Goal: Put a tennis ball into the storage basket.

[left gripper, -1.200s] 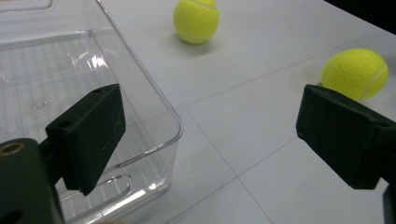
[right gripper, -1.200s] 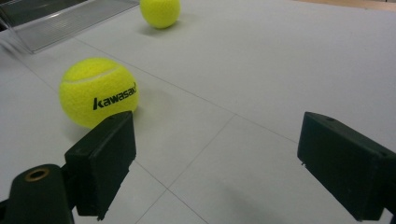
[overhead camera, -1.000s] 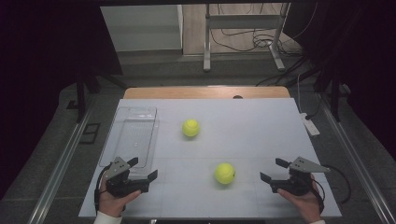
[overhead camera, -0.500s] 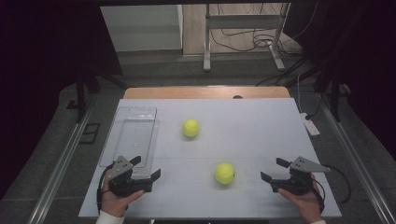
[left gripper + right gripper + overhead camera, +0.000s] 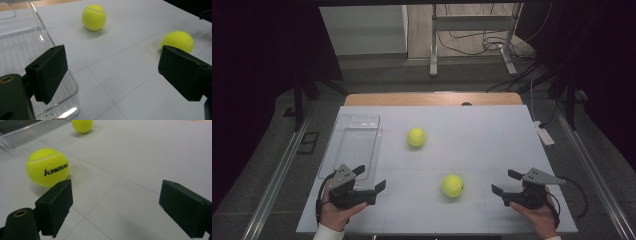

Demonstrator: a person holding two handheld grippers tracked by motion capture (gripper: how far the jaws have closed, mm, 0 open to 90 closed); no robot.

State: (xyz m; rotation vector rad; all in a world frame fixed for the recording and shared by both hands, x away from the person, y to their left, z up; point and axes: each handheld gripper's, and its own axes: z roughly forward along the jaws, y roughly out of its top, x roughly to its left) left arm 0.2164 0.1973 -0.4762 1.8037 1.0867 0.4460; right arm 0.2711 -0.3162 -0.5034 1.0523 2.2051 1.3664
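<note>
The left gripper (image 5: 371, 179) has edged forward beside the clear bin's (image 5: 343, 150) near corner, jaws wide on nothing; the bin holds nothing; near ball (image 5: 452, 185) lies between grippers, far ball (image 5: 416, 137) just beyond; right gripper (image 5: 505, 182) gapes, empty.

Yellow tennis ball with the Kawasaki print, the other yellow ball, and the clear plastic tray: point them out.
Yellow printed tennis ball (image 5: 47, 167), right gripper view, on its black lettering.
Other yellow tennis ball (image 5: 416, 137), high view, middle of its felt.
Clear plastic tray (image 5: 339, 139), high view, left wall.
</note>
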